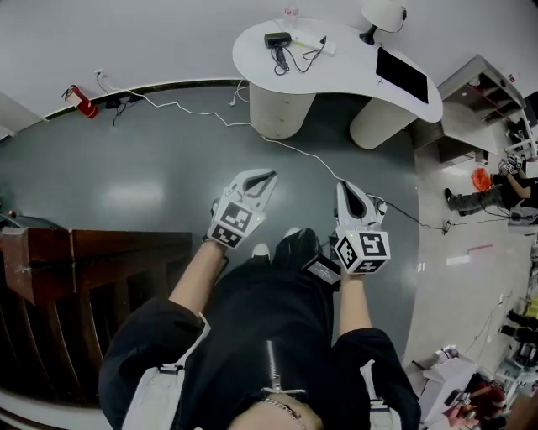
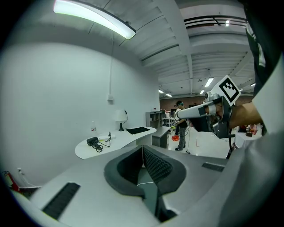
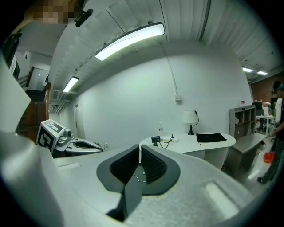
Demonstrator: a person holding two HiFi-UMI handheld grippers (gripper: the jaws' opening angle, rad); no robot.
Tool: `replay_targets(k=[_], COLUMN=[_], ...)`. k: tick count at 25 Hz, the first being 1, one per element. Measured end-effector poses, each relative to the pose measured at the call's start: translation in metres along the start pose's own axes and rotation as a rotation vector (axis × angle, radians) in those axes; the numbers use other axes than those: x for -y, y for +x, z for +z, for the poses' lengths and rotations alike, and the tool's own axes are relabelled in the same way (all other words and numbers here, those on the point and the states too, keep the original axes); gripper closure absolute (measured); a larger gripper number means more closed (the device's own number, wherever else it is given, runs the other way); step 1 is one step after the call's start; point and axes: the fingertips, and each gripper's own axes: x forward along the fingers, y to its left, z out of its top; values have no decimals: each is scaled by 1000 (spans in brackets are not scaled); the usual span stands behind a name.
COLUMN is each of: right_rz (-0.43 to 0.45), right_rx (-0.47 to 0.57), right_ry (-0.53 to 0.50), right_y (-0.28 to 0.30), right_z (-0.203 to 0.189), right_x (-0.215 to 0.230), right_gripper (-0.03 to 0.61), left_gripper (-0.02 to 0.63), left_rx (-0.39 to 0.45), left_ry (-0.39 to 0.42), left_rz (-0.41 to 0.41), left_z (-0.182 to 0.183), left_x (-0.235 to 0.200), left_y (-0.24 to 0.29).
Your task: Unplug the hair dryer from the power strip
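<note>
The black hair dryer (image 1: 277, 39) lies on a white curved desk (image 1: 336, 76) at the far side of the room, with its cord coiled beside it. The white power strip (image 1: 324, 44) sits just to its right. Both also show small in the left gripper view, hair dryer (image 2: 92, 141) and power strip (image 2: 105, 136), and in the right gripper view, hair dryer (image 3: 155, 140) and power strip (image 3: 171, 139). My left gripper (image 1: 267, 176) and right gripper (image 1: 346, 186) hover side by side over the grey floor, well short of the desk. Both are shut and hold nothing.
A white cable (image 1: 294, 151) runs across the floor from the wall past the desk's base. A table lamp (image 1: 382, 13) and a black mat (image 1: 402, 74) share the desk. Dark wooden furniture (image 1: 84, 269) stands at my left, a red fire extinguisher (image 1: 80, 99) by the wall, a person (image 1: 487, 197) far right.
</note>
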Motion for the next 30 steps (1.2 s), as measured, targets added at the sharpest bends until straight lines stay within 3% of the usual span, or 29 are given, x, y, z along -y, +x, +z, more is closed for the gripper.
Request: replay_targets(k=[15, 30], right_rz=[13, 26], right_rx=[-5, 8], right_ry=[-5, 7], right_y=[31, 81], right_z=[3, 25], right_x=[15, 85], right_gripper=[568, 568], left_gripper=[600, 600], left_rx=[-28, -64], left_ry=[-2, 20], left_rz=[7, 5], left_z=[0, 24], left_x=[-17, -37], left_y=[25, 103])
